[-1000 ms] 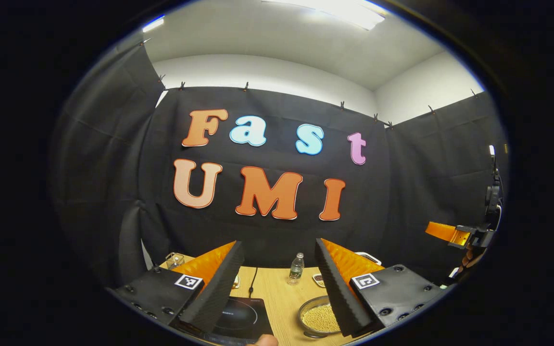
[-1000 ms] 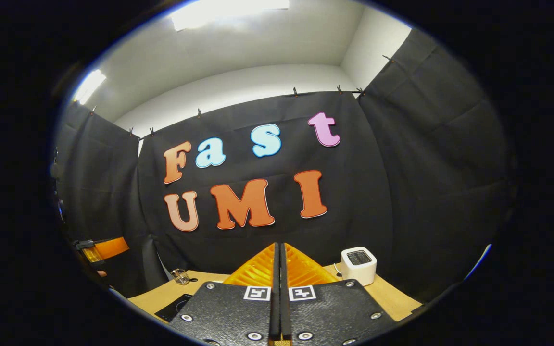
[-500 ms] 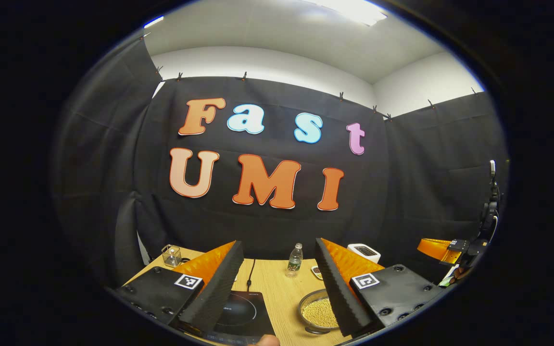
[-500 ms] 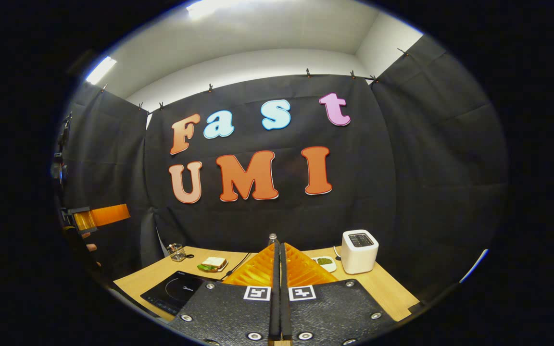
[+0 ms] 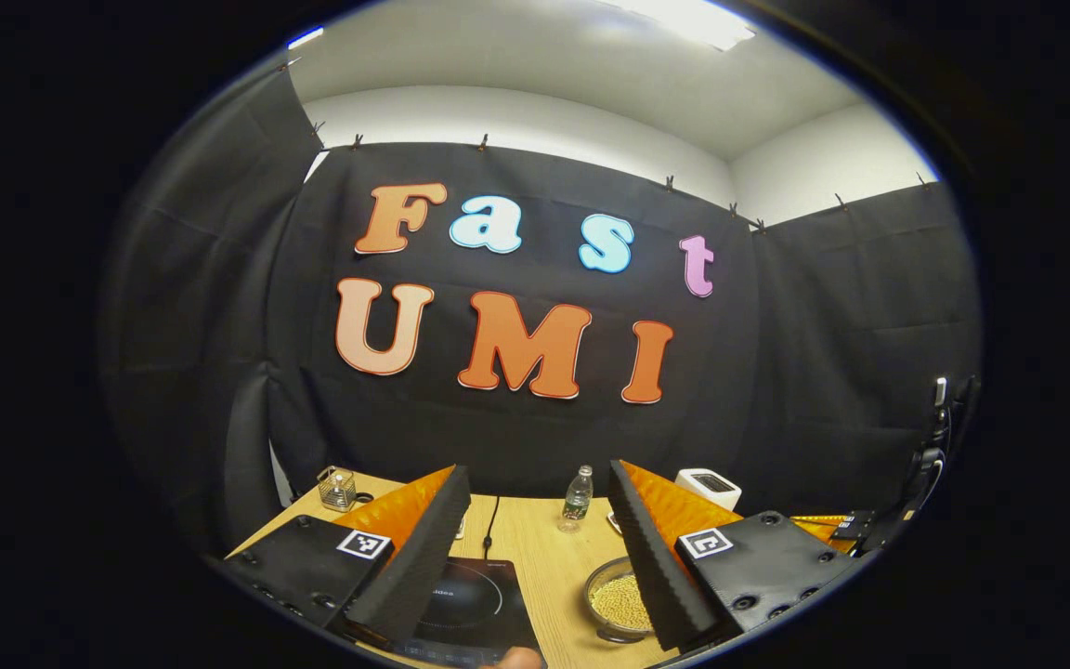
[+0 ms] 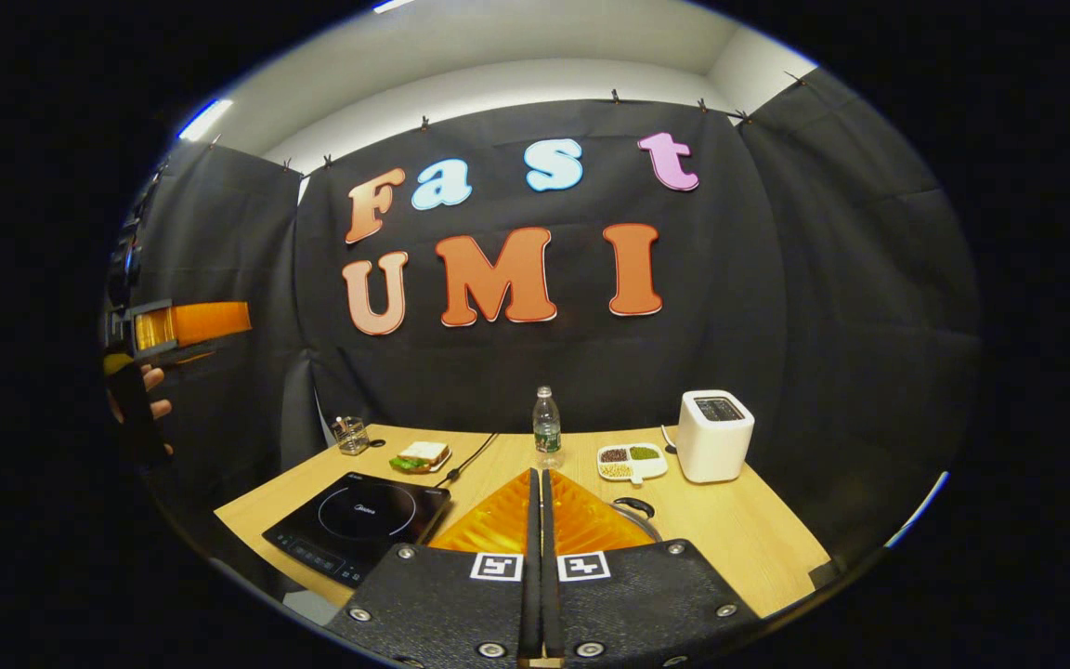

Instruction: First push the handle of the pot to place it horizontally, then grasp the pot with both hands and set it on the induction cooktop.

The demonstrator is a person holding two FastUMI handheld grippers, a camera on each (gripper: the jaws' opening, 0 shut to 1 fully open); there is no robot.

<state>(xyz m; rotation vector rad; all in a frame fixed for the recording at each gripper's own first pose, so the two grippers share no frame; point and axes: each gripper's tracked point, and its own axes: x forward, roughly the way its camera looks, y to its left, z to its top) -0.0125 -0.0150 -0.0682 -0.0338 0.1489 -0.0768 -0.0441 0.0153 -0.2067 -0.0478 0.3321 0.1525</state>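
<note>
Pot [image 5: 619,602] of beans on table [image 6: 758,534], beside cooktop [image 6: 358,520]. Left tool [image 5: 535,539] spread; right tool [image 6: 540,548] pressed together, empty. Likely heavy, rigid, slippery: push handle [image 6: 634,507], then grip the rim.

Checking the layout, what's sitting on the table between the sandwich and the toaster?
In the right gripper view, a water bottle and divided snack tray lie between sandwich and toaster.

Staged recording booth, not a real kitchen: black cloth wall [image 6: 776,307] is clipped up under a bare white ceiling [image 5: 535,65]. One wooden table [image 6: 758,539] is dressed with kitchen props: induction cooktop [image 6: 358,520], toaster [image 6: 714,435], water bottle [image 6: 546,427].
</note>
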